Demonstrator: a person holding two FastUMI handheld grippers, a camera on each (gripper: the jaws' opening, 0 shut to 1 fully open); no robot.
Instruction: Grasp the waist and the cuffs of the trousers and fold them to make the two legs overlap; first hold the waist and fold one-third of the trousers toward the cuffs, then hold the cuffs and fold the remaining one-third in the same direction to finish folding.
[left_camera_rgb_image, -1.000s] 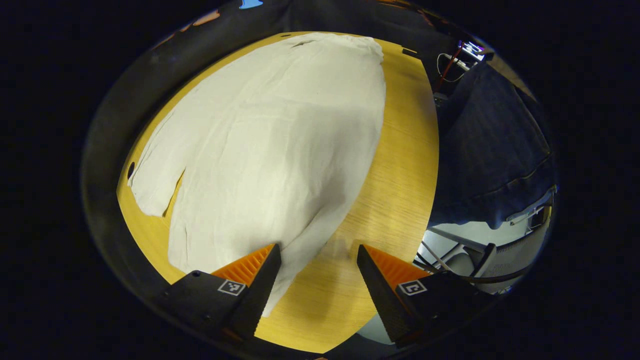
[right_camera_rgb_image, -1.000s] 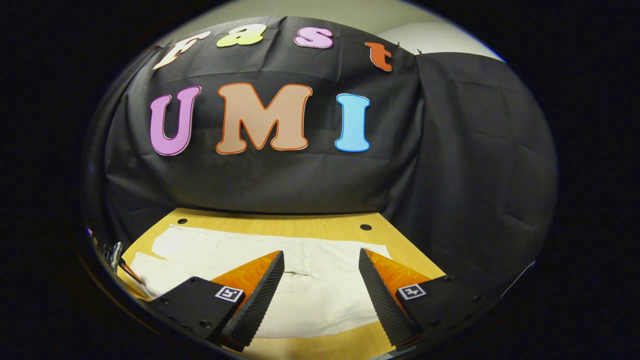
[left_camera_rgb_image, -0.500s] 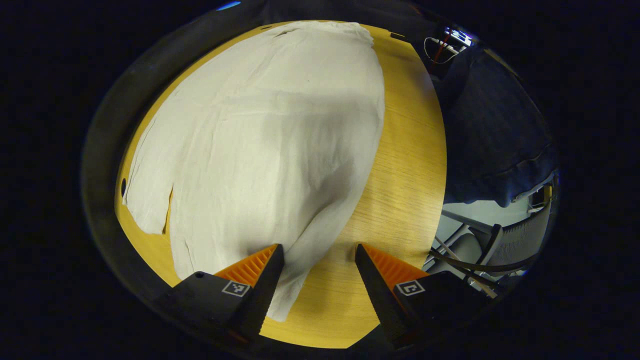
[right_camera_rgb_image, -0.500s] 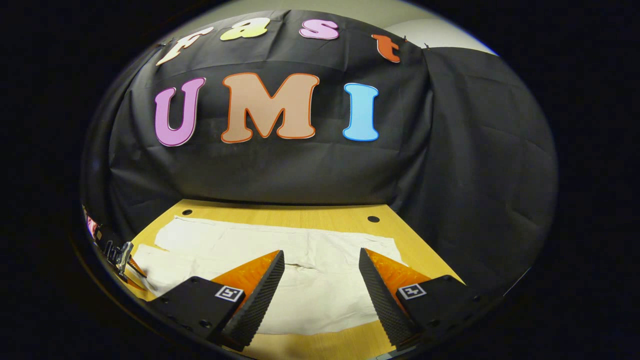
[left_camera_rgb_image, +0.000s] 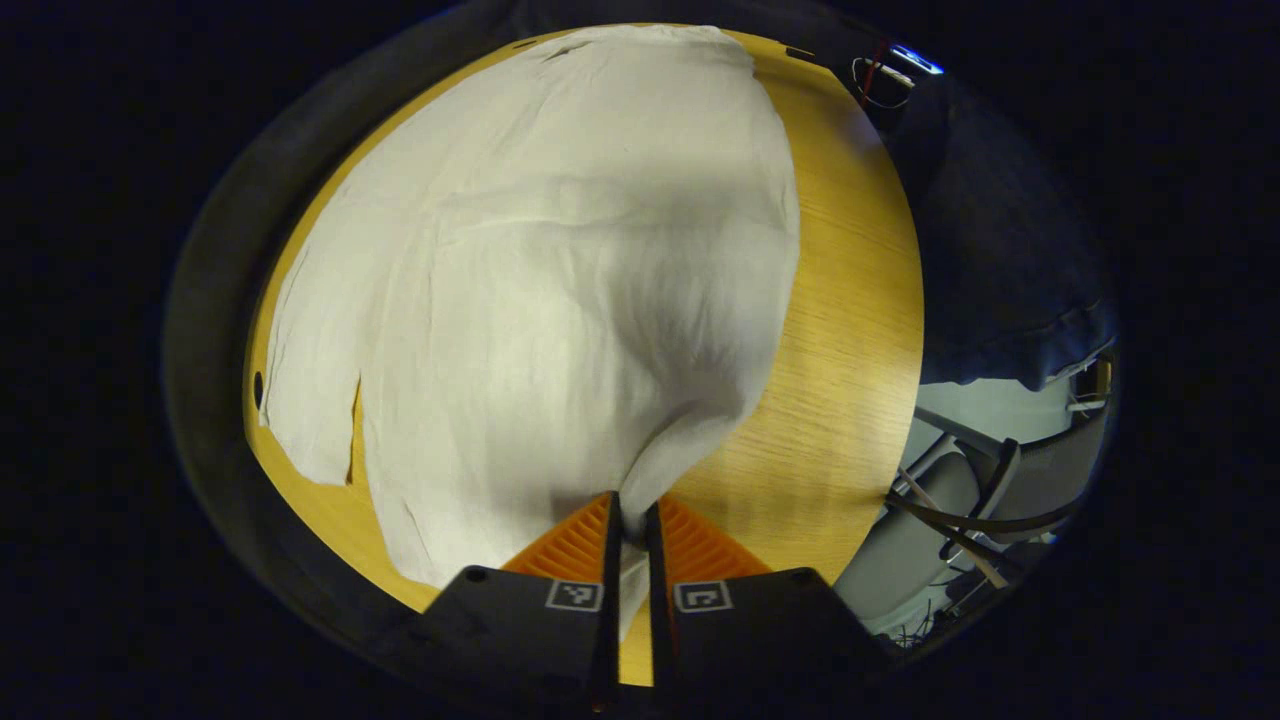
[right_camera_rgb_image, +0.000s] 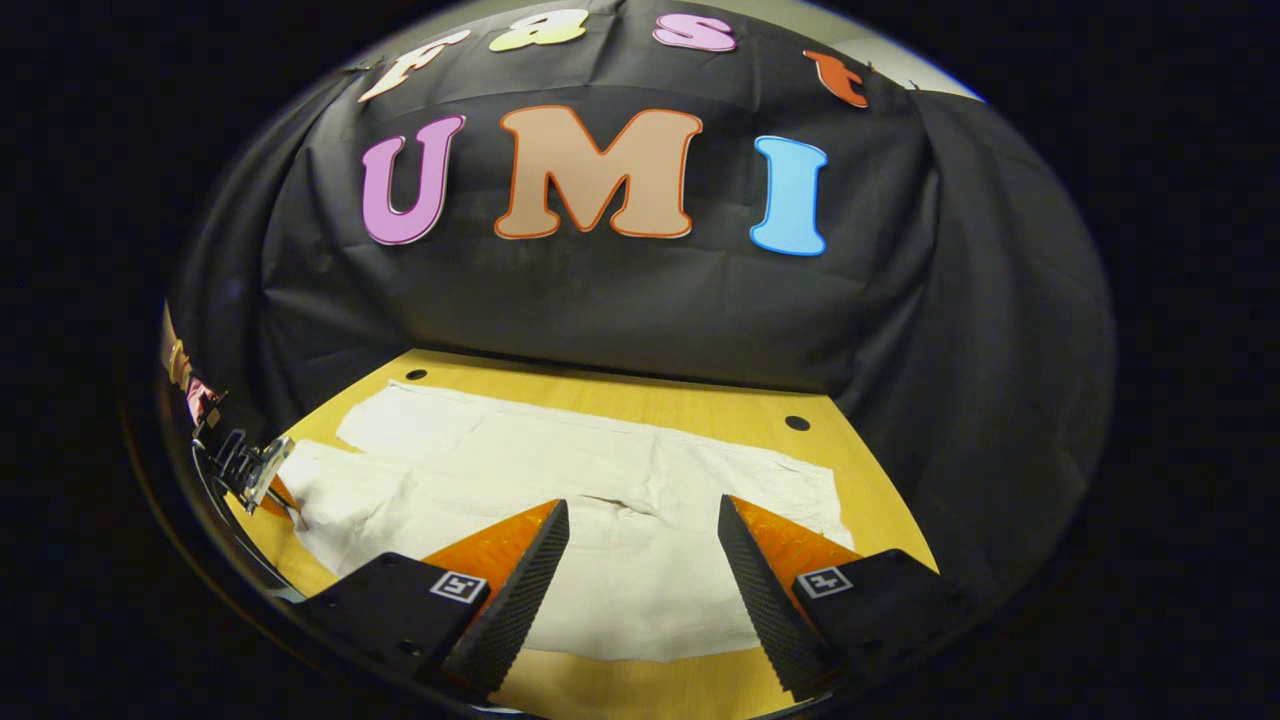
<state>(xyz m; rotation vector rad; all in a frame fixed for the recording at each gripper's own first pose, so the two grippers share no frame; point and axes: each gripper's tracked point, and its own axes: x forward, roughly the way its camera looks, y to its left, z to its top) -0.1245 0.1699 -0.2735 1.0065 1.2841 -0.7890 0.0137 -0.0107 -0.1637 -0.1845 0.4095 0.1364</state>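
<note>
Closed now, left tongs (left_camera_rgb_image: 628, 520), where half a second ago stood wide apart; clamped on a pinched-up fold at the near edge of the white trousers (left_camera_rgb_image: 560, 260), cloth drawn up into a small ridge between both fingers. Beyond the pinch, trousers spread flat over most of the yellow wooden bench (left_camera_rgb_image: 850, 300), running away to the far end of the bench, with a slit between the two legs at the lower left in the left gripper view. Bare wood to the right of the cloth, then a person's dark garment (left_camera_rgb_image: 1000, 250) past the bench edge, and below it a chair (left_camera_rgb_image: 990, 500) on a pale floor.

Right tongs (right_camera_rgb_image: 640, 540) released, fingers well apart, hanging above the near part of the trousers (right_camera_rgb_image: 600, 500) without touching them; tipped a little further down than a second ago, more of the bench (right_camera_rgb_image: 700, 410) in sight. Cloth lying flat across the bench, a small crease between the fingers' tips. At the left rim of the right gripper view, the other tongs' body (right_camera_rgb_image: 245, 465) at the cloth's edge. Two small holes in the bench top near its far edge; behind that, black cloth wall (right_camera_rgb_image: 620, 300).
</note>
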